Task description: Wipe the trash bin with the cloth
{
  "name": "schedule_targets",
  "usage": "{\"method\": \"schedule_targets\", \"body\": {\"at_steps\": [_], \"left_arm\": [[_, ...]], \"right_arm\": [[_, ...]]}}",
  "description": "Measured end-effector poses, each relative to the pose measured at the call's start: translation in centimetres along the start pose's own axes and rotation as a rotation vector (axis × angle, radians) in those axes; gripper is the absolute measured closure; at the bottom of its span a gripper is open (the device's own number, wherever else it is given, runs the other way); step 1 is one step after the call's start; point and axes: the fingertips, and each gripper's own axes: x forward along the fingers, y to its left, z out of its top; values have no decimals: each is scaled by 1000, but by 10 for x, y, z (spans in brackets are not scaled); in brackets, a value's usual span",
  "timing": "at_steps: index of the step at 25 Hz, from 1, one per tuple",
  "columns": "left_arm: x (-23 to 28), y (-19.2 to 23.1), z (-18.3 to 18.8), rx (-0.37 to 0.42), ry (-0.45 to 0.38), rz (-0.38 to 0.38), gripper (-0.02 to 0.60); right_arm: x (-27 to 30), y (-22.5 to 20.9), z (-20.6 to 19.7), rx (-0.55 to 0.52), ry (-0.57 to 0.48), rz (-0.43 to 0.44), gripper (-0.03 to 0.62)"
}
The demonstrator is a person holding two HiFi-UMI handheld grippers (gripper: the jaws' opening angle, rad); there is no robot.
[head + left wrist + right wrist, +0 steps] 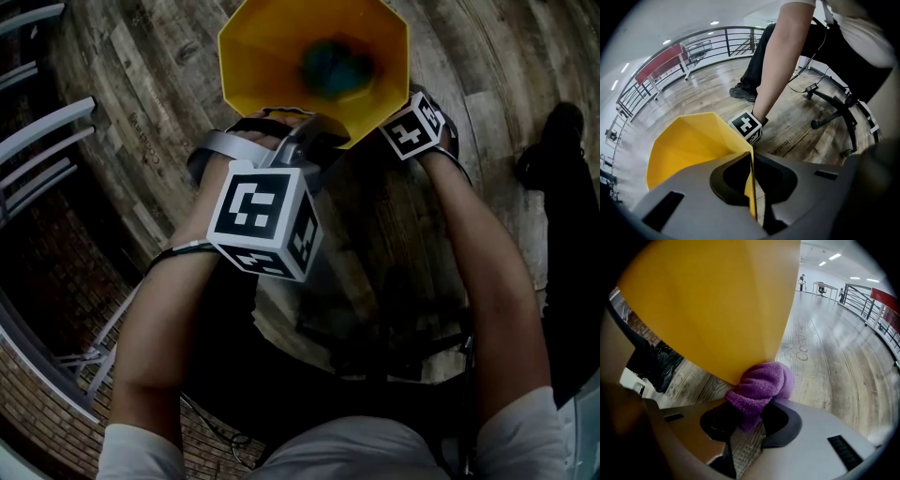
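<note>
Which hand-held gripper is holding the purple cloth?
The right hand-held gripper, shut on the cloth against the bin; the left hand-held gripper clamps the bin's rim.

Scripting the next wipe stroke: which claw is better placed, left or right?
Right. The right claw is shut on the purple terry cloth, held against the outer wall of the yellow plastic trash bin. The left claw is clamped on the bin's rim, likely steadying it.

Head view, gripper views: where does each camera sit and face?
Head view: on the head, facing down into the yellow plastic trash bin; both forearms show.
Left gripper view: on left hand-held gripper, shut on bin's rim; right forearm shows.
Right gripper view: on right hand-held gripper, holding purple cloth at bin's outer wall.
Shared: the bin.
</note>
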Motion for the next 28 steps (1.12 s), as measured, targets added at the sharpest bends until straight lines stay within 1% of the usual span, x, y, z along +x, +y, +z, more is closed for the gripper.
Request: {"method": "schedule_targets", "body": {"at_steps": [4, 7, 8, 10, 11, 13, 15, 20, 24, 28], "left_arm": [[1, 2, 2, -19, 10, 7, 569], [-4, 1, -1, 11, 34, 19, 567], [-6, 0, -3, 23, 44, 24, 561], [-9, 1, -6, 43, 60, 38, 520], [-11, 2, -7, 52, 69, 47, 509], [-12, 3, -12, 72, 94, 63, 498], [-10, 1, -19, 84, 121, 62, 491], [-11, 0, -39, 74, 168, 35, 491], [-8, 1, -53, 51, 195, 27, 491], [-7, 6, -54, 58, 199, 61, 491]], "right_arm": [[-26, -8, -2, 38, -30, -16, 477], [-55, -3, 1, 55, -75, -8, 477], [-65, -1, 1, 54, -87, -6, 477], [-87, 0, -2, 47, -104, -8, 477], [-99, 1, -3, 42, -110, -12, 477], [-120, 4, -4, 27, -120, -18, 477], [-137, 12, -4, 11, -127, -12, 477], [-174, 45, 9, -28, -150, 42, 477], [-201, 60, 21, 29, -189, 95, 477], [-223, 65, 27, 90, -219, 118, 477]]}}
